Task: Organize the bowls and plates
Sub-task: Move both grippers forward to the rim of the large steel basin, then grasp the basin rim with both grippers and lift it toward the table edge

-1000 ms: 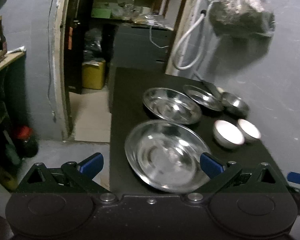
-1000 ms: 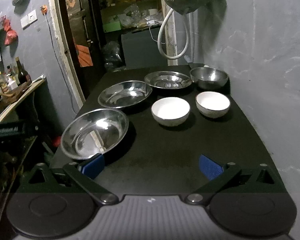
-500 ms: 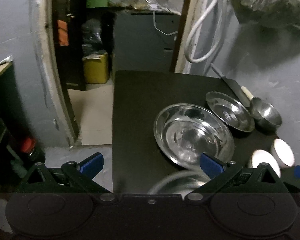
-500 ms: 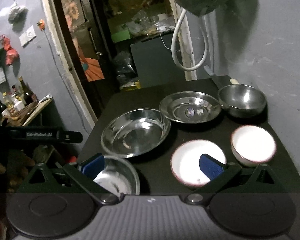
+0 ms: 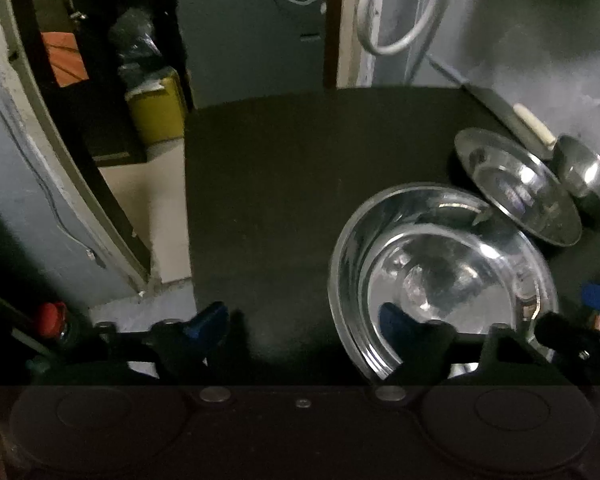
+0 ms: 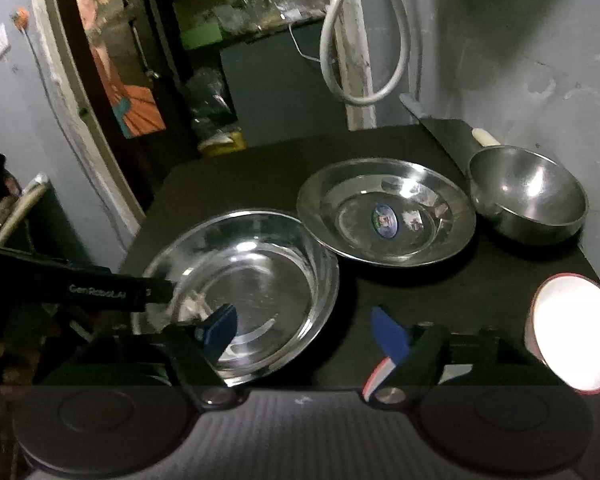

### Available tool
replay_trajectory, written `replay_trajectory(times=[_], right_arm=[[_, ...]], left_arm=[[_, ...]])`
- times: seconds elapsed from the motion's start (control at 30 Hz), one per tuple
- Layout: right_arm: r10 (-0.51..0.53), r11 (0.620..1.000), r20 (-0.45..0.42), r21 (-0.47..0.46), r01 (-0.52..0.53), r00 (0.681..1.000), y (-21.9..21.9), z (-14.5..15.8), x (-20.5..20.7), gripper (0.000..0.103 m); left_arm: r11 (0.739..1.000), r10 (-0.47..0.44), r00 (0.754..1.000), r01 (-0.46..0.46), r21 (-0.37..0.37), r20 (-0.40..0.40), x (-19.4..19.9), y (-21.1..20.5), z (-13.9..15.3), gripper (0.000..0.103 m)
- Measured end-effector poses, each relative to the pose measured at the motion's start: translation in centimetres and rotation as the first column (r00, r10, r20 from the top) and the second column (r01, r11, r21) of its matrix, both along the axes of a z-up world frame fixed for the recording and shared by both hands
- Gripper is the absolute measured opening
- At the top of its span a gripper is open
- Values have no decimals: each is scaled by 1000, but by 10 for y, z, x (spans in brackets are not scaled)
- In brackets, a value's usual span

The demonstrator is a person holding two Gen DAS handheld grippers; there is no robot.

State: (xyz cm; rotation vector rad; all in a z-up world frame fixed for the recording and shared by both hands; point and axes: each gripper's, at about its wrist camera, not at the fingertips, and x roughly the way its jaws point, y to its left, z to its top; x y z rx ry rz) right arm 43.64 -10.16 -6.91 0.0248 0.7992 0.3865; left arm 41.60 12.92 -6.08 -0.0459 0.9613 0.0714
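Both grippers moved in and partly closed. Left view: left gripper (image 5: 300,320), blue pads fairly wide, grips nothing; right pad overlaps the round shiny steel dish (image 5: 444,276) on the matte black desk (image 5: 280,184). Right view: right gripper (image 6: 304,330) fairly wide, empty, between steel dish (image 6: 256,280) and glazed white bowl (image 6: 576,336); flat steel plate (image 6: 386,212) and deep steel bowl (image 6: 528,196) behind.

Black left gripper (image 5: 302,322) and right gripper (image 6: 304,330): blue finger pads, round silver screws, ribbed grey housing, white lettering.
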Motion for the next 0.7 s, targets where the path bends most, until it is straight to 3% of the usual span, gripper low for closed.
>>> replay_trajectory(times=[0.43,0.6,0.7], right_arm=[[-38,999,-43,-40,37,998,11,-16,20,60],[-26,999,-52,-39,24,998,11,-19,24,46],[-29,999,-49,-37,27,998,11,-19,22,36]], left_arm=[[997,-76,997,76,4,-1,14,-13,-8,50],[996,-86,996,86,-7,5,16,-15,-9,43],[996,-91,996,91,-18,9,16,-15,-8,33]])
